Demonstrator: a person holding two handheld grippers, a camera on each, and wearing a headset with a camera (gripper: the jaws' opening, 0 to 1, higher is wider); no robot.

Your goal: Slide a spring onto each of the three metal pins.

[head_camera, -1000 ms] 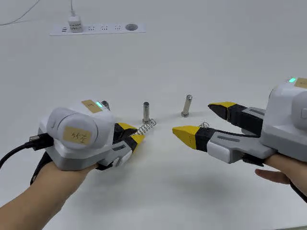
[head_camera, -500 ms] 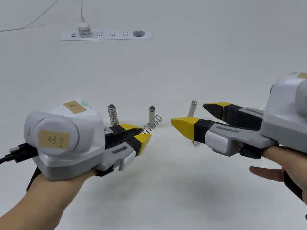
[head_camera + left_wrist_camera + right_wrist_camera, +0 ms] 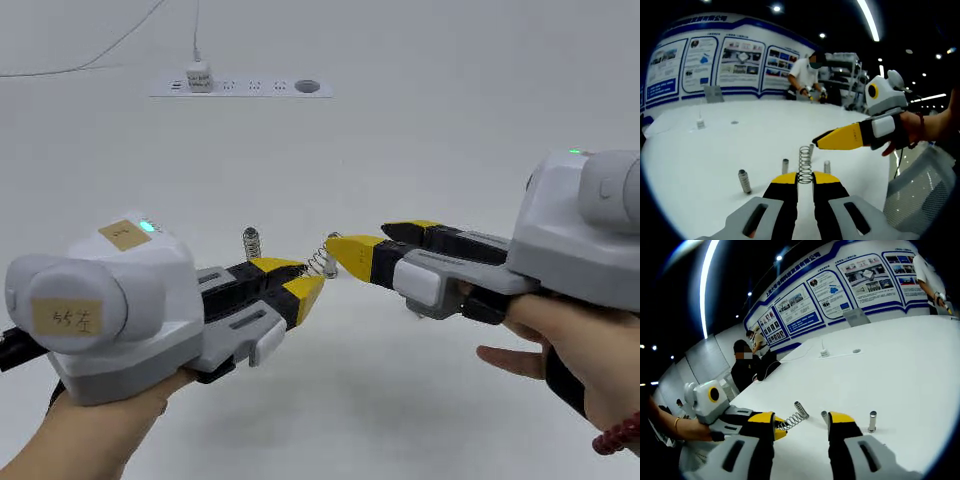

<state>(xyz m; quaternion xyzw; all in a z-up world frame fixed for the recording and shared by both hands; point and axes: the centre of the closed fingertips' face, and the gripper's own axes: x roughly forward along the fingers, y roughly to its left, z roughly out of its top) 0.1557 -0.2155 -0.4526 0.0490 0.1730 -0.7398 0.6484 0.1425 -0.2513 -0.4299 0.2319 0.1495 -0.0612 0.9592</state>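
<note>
My left gripper point(image 3: 305, 276) point(image 3: 805, 176) is shut on a steel spring point(image 3: 321, 263) point(image 3: 805, 162), which sticks out past its yellow tips. My right gripper point(image 3: 362, 240) point(image 3: 801, 426) is open and comes in from the right, its lower yellow jaw close beside the spring's free end. The right gripper view has the held spring point(image 3: 790, 421) slanting in front of its left jaw. On the white table stand a pin wearing a spring point(image 3: 251, 243) point(image 3: 744, 181) point(image 3: 800, 408) and two bare pins point(image 3: 785, 166) point(image 3: 827, 166) point(image 3: 825, 417) point(image 3: 872, 420).
A white power strip point(image 3: 240, 86) with a plugged-in charger lies at the table's far edge. In the left gripper view a person point(image 3: 805, 75) works at the far end of the table. Other people point(image 3: 747, 365) stand at its left end in the right gripper view.
Both grippers have risen off the table and drawn together. The right gripper's tips moved left up to the held spring's free end. The head camera has tilted, shifting the whole picture.
</note>
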